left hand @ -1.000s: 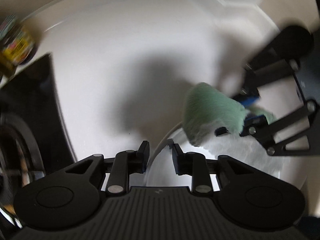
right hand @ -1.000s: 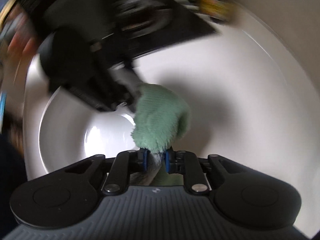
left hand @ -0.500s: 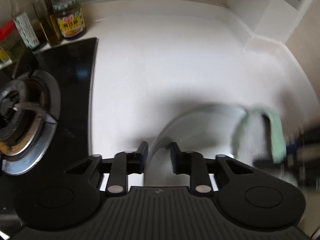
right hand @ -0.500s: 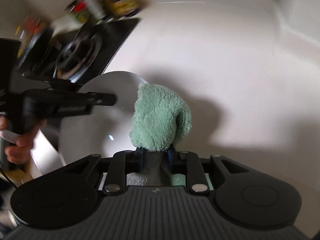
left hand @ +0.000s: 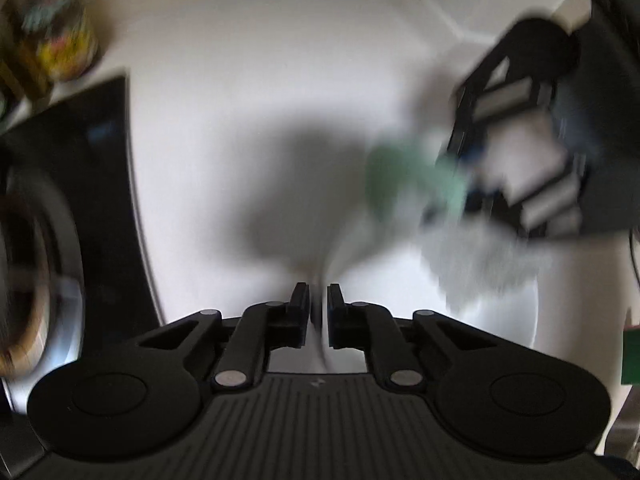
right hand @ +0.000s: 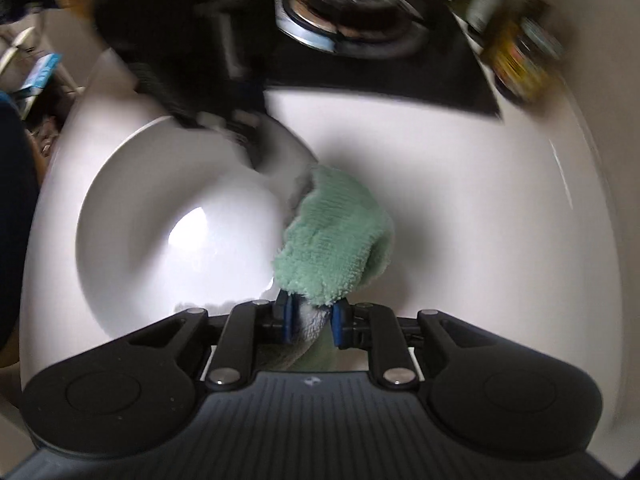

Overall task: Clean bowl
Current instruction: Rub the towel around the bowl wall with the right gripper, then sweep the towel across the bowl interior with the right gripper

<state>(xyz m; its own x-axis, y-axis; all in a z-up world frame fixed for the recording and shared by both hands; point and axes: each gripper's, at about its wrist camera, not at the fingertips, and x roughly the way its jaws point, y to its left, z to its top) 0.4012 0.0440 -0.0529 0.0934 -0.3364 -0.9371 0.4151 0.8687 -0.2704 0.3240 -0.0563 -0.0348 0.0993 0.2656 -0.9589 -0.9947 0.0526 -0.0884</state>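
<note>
The bowl [right hand: 168,216] looks like glossy white ceramic, the green cloth [right hand: 336,248] is fluffy terry, the counter [right hand: 460,184] smooth white, and the stove top [right hand: 400,76] shiny black glass

White counter [right hand: 460,184]: bare stretch right of bowl [right hand: 132,216], passable. Black hob [right hand: 400,76] with burner [right hand: 344,12] bounds far side. Jars and bottles [right hand: 516,48] crowd far right corner. Left gripper [right hand: 224,120] over bowl's far rim; green cloth [right hand: 336,240] blocks its right edge.
</note>
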